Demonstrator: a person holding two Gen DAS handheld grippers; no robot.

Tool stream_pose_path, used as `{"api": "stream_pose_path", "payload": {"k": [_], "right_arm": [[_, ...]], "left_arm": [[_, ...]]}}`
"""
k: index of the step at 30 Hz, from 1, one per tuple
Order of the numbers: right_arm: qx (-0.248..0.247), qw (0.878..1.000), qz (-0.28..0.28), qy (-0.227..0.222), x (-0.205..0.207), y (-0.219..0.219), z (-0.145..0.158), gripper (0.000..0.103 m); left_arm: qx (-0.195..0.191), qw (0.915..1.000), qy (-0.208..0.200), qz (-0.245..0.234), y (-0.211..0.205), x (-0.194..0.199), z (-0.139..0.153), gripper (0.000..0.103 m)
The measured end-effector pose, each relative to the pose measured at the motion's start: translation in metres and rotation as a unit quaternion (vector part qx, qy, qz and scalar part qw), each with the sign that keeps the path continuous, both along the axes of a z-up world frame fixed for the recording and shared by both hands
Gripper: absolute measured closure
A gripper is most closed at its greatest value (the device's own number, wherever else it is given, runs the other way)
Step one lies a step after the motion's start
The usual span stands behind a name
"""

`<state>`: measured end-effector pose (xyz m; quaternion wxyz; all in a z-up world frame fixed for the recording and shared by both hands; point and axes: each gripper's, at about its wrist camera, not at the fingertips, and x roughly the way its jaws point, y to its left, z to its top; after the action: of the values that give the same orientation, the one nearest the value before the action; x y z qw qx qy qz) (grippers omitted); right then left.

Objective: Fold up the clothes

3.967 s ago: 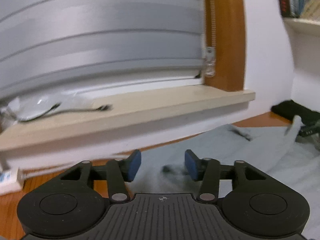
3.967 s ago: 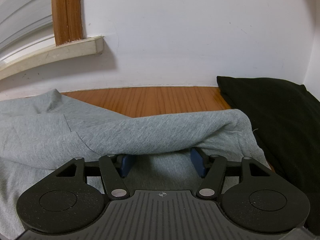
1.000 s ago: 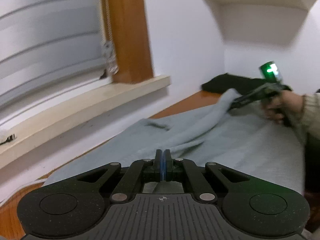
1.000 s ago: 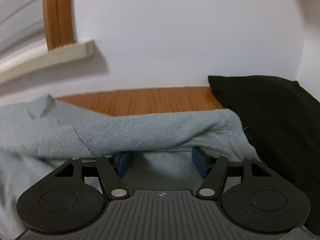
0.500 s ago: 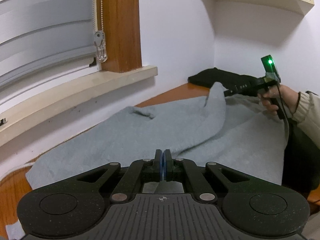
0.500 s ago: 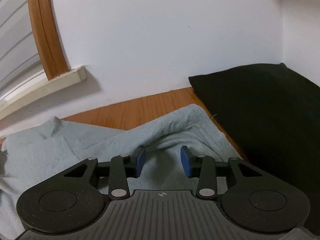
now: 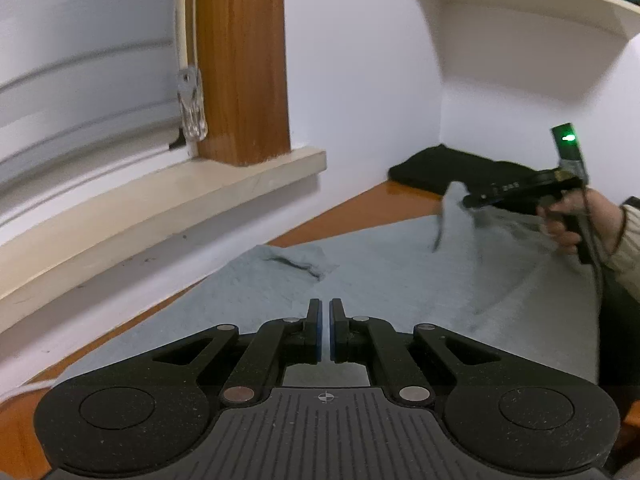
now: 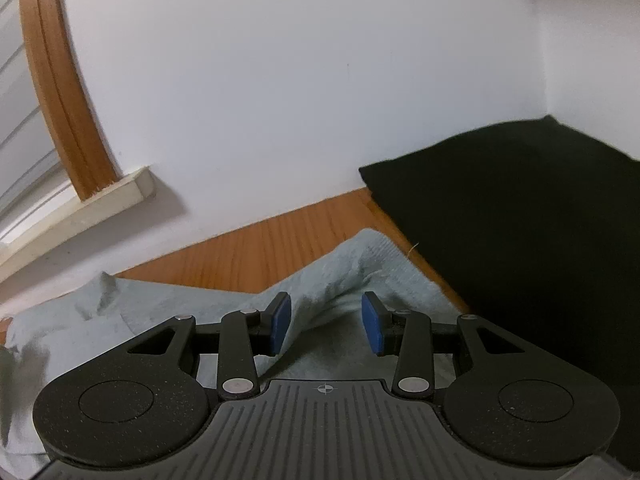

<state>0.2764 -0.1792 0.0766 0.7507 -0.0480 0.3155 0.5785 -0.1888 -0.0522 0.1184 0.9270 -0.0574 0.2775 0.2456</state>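
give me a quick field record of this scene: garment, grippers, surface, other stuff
garment: grey top, spread on the table, one edge raised near the right gripper
left gripper: fingers nearly closed, small gap, nothing between them
right gripper: open, a grey fold between the fingers
surface: wooden table
other: black cloth in the corner

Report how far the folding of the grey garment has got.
Done: a black garment lies flat in the corner, apparently folded. In hand: the grey garment is spread on the wooden table; one edge is raised at the right tongs, which are open astride a ridge of cloth. The left tongs show a narrow gap with nothing visibly held. Left: no finished fold shows; the grey garment is mostly open and rumpled.
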Motion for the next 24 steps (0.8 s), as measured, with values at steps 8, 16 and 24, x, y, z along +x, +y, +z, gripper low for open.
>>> {"api": "stream_pose_path", "payload": {"k": [8,16,24], "right_arm": [[-0.014,1.000,0.003,0.009,0.001,0.011,-0.005,0.061],[-0.023,1.000,-0.003,0.005,0.001,0.021,-0.010,0.051],[-0.008,1.000,0.010,0.018,-0.002,0.016,-0.015,0.094]], "left_arm": [[-0.023,0.9996,0.016,0.005,0.041,0.034,-0.022,0.100],[-0.071,0.9973,0.012,0.006,0.077,0.065,-0.038,0.061],[-0.146,0.9893,-0.004,-0.002,0.115,0.100,-0.055,0.066]]}}
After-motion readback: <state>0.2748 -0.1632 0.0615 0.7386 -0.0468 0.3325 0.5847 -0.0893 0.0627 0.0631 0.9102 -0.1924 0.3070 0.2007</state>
